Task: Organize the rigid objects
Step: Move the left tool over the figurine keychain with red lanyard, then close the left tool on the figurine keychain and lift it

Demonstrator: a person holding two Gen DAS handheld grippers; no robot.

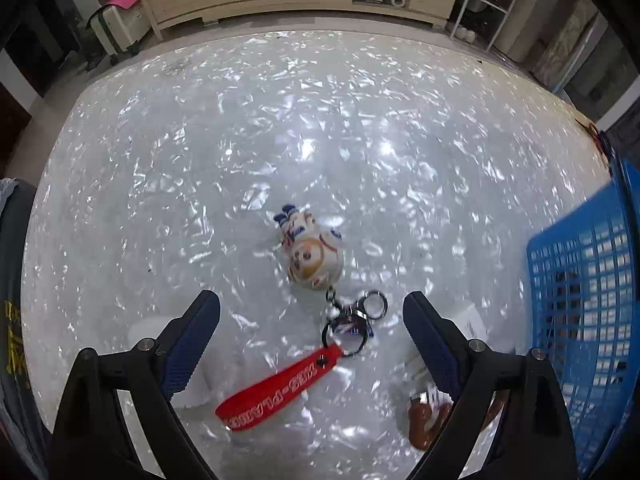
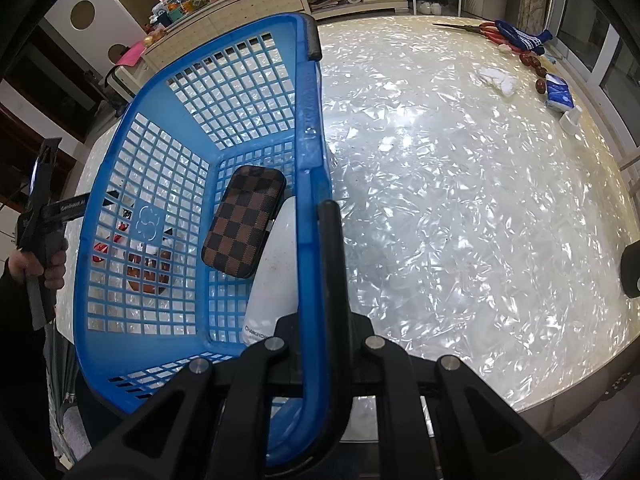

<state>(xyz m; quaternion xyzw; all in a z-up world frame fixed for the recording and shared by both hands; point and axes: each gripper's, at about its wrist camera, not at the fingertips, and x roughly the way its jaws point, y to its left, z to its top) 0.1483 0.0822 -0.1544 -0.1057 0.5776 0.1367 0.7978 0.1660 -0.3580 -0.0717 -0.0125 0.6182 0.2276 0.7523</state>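
Hanging over the pearly white tabletop (image 1: 280, 120), the left gripper (image 1: 311, 312) has its dark fingers spread wide with nothing between the pads. Just inside the gap lies a red fabric strap (image 1: 276, 390) with white lettering too blurred to read, clipped to dark metal key rings (image 1: 354, 320). Beyond the fingertips, a little way ahead, rests the round-headed astronaut keychain figure (image 1: 310, 248). A brown object (image 1: 424, 420) sits half hidden under the right-hand finger.

The right gripper (image 2: 320, 240) is pressed together on the rim of a blue plastic lattice basket (image 2: 132, 184). Inside the basket, just left of the fingers, leans a brown checkered case (image 2: 244, 226) beside a white item printed "CHANGHON" (image 2: 276, 272), cut off.
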